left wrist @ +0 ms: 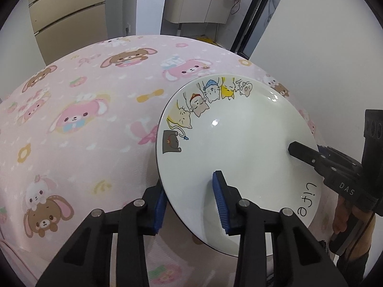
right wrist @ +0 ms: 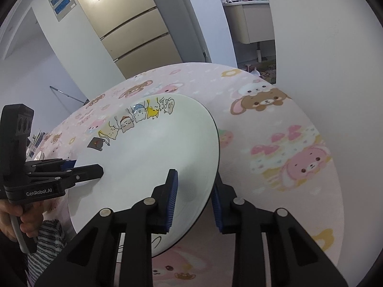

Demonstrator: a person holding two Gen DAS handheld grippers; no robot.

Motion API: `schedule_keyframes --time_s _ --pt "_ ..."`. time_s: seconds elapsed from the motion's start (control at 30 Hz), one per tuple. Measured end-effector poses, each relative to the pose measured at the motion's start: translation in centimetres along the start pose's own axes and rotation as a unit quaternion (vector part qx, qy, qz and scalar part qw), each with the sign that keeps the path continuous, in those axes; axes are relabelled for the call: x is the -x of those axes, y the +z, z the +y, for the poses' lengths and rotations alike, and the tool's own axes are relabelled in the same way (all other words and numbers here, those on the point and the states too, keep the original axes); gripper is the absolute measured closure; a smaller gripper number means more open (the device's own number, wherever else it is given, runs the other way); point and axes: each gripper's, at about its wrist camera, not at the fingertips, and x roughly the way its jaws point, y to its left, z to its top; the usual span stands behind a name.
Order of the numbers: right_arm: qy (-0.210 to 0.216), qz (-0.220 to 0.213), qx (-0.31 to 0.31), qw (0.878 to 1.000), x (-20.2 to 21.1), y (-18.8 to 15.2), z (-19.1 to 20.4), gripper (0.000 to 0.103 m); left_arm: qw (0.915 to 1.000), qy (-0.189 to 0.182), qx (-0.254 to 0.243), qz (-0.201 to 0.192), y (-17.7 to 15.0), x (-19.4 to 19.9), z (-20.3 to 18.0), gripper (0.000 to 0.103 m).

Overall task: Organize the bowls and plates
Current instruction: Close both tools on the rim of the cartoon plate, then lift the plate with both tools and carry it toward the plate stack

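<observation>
I am holding my left tool (left wrist: pixel 191 201) clamped on the near-left rim of the white plate (left wrist: pixel 239 143) — one blue pad is lying on the plate's upper face, the other is pressing from underneath at the edge. My right tool (right wrist: pixel 194 199) is gripping the same plate at its opposite rim in the same way, one pad on top and one below the dark edge.

The plate is sitting between the two tools over the bench (left wrist: pixel 83 119), which is wearing a pink cloth printed with rabbits and bears. The plate is looking tilted in both views; whether its far edge is touching the cloth I cannot tell. A row of cartoon cats is running along the far rim, and the word "life" is showing near the right tool's side.

In the left wrist view the right tool is reaching in from the right, with fingers of my hand (left wrist: pixel 342 217) wrapped around its handle. In the right wrist view the left tool is coming in from the left, my other hand (right wrist: pixel 14 217) on its grip above a striped sleeve (right wrist: pixel 47 239).

Beyond the bench a beige fridge (right wrist: pixel 129 31) is standing against the wall.
</observation>
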Motion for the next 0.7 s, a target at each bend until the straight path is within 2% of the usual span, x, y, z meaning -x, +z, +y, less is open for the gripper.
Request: schedule_keyframes --time_s 0.07,0.17,0.27,0.43,0.57,0.7 --pt "0.0 -0.005 -0.002 1.0 0.1 -0.2 0.0 0.076 1.0 0.003 0.001 -0.005 -0.1 0.1 0.0 0.068" --pt "-0.039 -0.01 0.022 0.999 0.3 -0.4 1.3 0.078 0.9999 0.006 0.006 -0.009 -0.1 0.3 0.2 0.07" --pt "-0.054 -0.039 0.051 0.996 1.3 -0.5 2.3 0.079 0.9992 0.012 -0.002 -0.039 -0.1 1.9 0.2 0.074" --pt "-0.017 -0.07 0.028 0.997 2.8 -0.2 2.5 0.08 0.9939 0.05 -0.042 -0.089 0.1 5.8 -1.1 0.076" --pt "-0.03 -0.108 0.055 0.992 5.3 0.7 5.3 0.081 0.9933 0.034 -0.019 -0.109 -0.1 8.9 0.0 0.076" --pt "-0.029 -0.14 0.085 0.986 8.0 1.8 8.7 0.081 0.9865 0.037 -0.002 -0.16 -0.8 14.0 0.8 0.076"
